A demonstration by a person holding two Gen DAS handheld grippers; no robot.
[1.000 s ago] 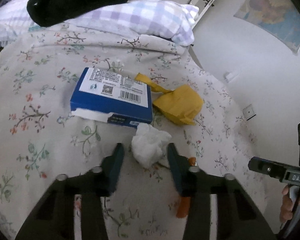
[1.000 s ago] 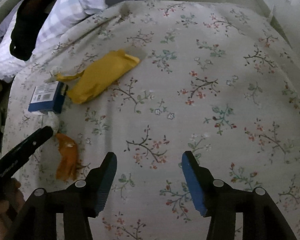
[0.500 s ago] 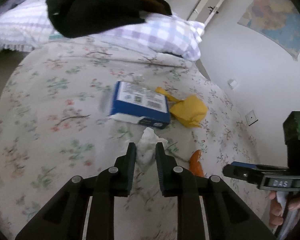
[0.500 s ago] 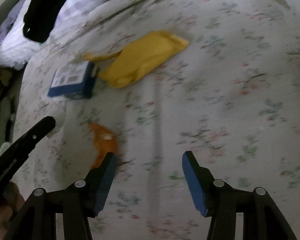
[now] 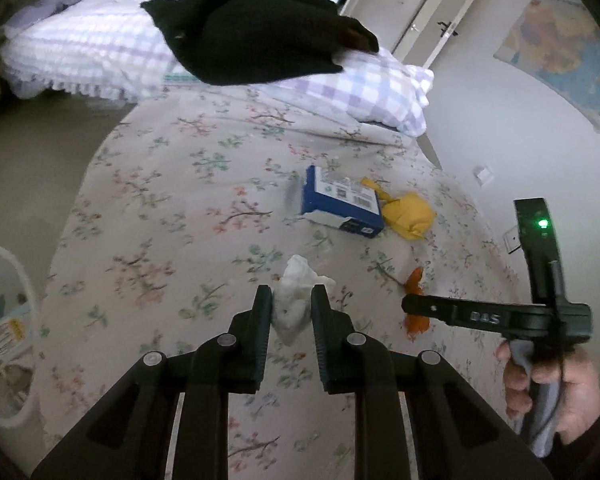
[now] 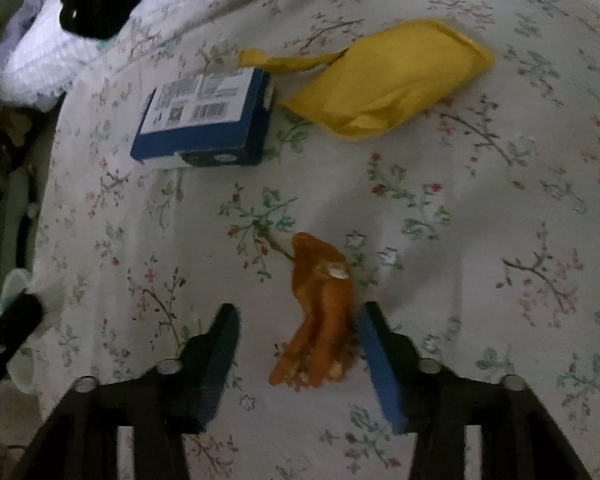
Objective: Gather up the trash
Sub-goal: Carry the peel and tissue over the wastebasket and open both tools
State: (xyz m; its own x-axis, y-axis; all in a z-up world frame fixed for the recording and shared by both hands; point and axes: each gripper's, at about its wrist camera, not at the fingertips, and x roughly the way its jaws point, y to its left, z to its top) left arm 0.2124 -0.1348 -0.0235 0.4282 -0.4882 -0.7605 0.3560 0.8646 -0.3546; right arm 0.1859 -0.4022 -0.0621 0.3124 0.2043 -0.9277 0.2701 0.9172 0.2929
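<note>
My left gripper (image 5: 291,307) is shut on a crumpled white tissue (image 5: 296,285) and holds it above the floral bedspread (image 5: 172,216). My right gripper (image 6: 296,332) is open, its fingers on either side of an orange peel (image 6: 320,312) that lies on the bed; the peel also shows in the left wrist view (image 5: 415,314). A blue box (image 6: 204,120) and a yellow bag (image 6: 384,80) lie further up the bed, also seen in the left wrist view as the box (image 5: 342,206) and the bag (image 5: 408,216).
A white bin (image 5: 4,320) with trash inside stands on the floor left of the bed. A checked pillow (image 5: 340,88) and a black garment (image 5: 256,28) lie at the head. A wall (image 5: 500,128) runs along the right side.
My left gripper closed on the tissue and lifted it back from the bed. My right gripper moved in to straddle the orange peel.
</note>
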